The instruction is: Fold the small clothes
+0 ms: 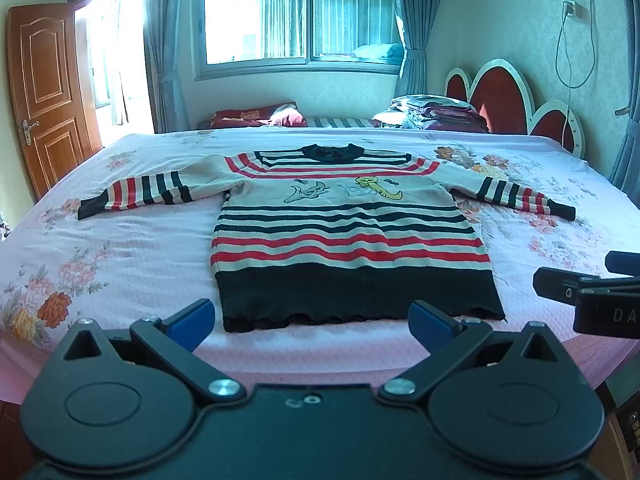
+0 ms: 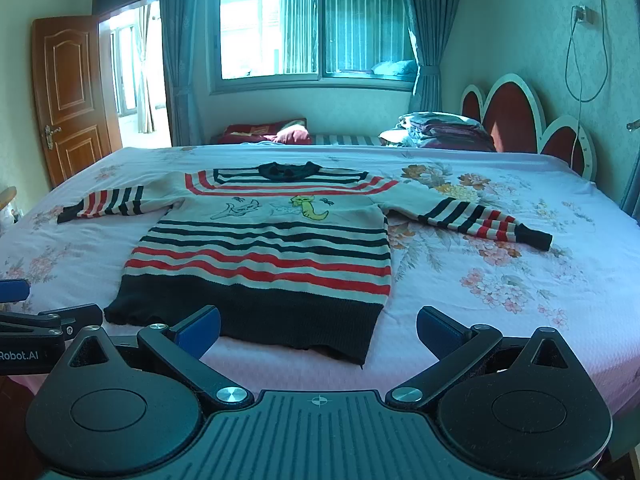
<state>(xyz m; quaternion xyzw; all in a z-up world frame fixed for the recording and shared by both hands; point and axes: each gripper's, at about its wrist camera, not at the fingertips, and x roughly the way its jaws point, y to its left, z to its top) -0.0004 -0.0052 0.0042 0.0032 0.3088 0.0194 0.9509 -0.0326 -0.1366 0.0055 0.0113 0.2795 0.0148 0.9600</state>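
Observation:
A small striped sweater (image 1: 348, 236) in red, black and cream, with cartoon animals on the chest, lies flat and face up on the bed, both sleeves spread out to the sides. It also shows in the right wrist view (image 2: 264, 256). My left gripper (image 1: 312, 322) is open and empty, held just before the sweater's black hem. My right gripper (image 2: 318, 330) is open and empty, near the hem's right corner. The right gripper shows at the right edge of the left wrist view (image 1: 588, 292), and the left gripper shows at the left edge of the right wrist view (image 2: 36, 320).
The bed has a pink floral sheet (image 1: 120, 248). Folded bedding (image 1: 436, 114) and a red pillow (image 1: 256, 118) lie at the far side. A red headboard (image 1: 504, 96) stands at the right, a wooden door (image 1: 44, 92) at the left, a window (image 1: 296, 16) behind.

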